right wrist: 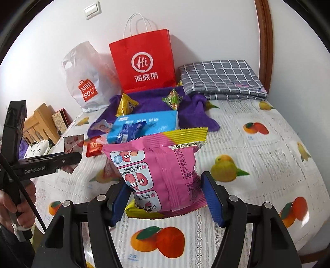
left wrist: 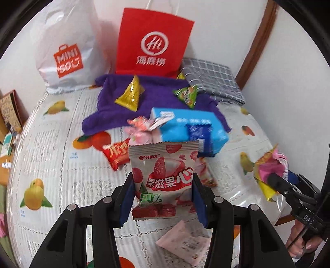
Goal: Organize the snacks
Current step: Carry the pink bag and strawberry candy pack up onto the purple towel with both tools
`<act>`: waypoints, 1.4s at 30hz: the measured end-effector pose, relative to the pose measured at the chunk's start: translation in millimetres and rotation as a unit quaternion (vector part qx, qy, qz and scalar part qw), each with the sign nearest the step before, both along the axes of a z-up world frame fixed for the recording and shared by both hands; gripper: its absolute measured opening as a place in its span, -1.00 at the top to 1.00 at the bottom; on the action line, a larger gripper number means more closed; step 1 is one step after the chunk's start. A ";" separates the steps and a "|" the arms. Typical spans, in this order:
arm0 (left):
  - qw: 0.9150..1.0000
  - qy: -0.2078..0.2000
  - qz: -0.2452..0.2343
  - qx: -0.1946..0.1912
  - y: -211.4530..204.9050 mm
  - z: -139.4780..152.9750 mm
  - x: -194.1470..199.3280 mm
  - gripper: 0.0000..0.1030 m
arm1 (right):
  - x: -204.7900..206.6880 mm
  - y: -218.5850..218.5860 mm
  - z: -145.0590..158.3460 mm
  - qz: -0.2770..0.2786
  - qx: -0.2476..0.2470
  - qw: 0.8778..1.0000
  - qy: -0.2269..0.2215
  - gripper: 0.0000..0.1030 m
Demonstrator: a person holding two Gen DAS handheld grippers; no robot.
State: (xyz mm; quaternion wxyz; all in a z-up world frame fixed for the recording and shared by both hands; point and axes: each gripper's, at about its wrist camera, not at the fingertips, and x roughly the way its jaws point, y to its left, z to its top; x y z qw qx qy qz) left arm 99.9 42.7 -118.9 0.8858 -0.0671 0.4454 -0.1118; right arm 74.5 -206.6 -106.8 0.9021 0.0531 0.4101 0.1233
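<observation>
On the fruit-print tablecloth (right wrist: 257, 156), left claw (left wrist: 163, 198) pinches a glossy strawberry packet (left wrist: 163, 177); right claw (right wrist: 167, 198) seemingly grips a crinkled pink pouch (right wrist: 156, 169).

Strawberry snack packet (left wrist: 163, 181) and pink sweet-potato snack bag (right wrist: 158, 171) held upright above table.

Looks like room in home. Table (right wrist: 268, 144) with fruit-print plastic cover, pushed against white wall. Light switch (right wrist: 92, 9) high on wall. Red paper shopping bag (right wrist: 142, 61) and white plastic shop bag (right wrist: 86, 78) at table's far edge. Folded grey check cloth (right wrist: 222, 78) at far right corner. Wooden chair (right wrist: 39, 125) beside left edge.
</observation>
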 end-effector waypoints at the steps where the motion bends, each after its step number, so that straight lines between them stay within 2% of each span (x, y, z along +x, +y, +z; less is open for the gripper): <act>1: 1.000 -0.003 -0.002 0.000 -1.2 3.7 1.2 0.05 | 1.7 0.7 3.2 0.001 -0.002 1.000 0.000 -0.28; 10: 1.000 -0.024 -0.019 0.003 -10.7 32.8 22.7 0.05 | 29.2 15.9 25.4 0.011 -0.011 1.000 -0.013 -0.28; 15: 0.999 -0.038 -0.026 0.017 -13.3 50.8 42.7 0.05 | 52.7 26.2 38.3 0.021 -0.009 0.999 -0.022 -0.29; 20: 0.998 -0.050 -0.029 0.022 -11.3 66.1 66.4 0.05 | 81.9 34.6 55.1 0.029 -0.017 0.999 -0.041 -0.28; 27: 0.998 -0.062 -0.019 0.022 -2.1 81.9 110.5 0.05 | 134.6 40.5 69.5 0.034 0.004 0.998 -0.046 -0.29; 33: 0.998 -0.056 -0.013 0.014 6.4 75.2 149.3 0.05 | 173.1 46.8 63.4 0.032 0.009 0.998 -0.046 -0.29; 42: 0.999 -0.037 -0.006 -0.001 22.9 46.5 192.1 0.05 | 220.6 49.4 33.5 0.021 0.032 0.999 -0.026 -0.29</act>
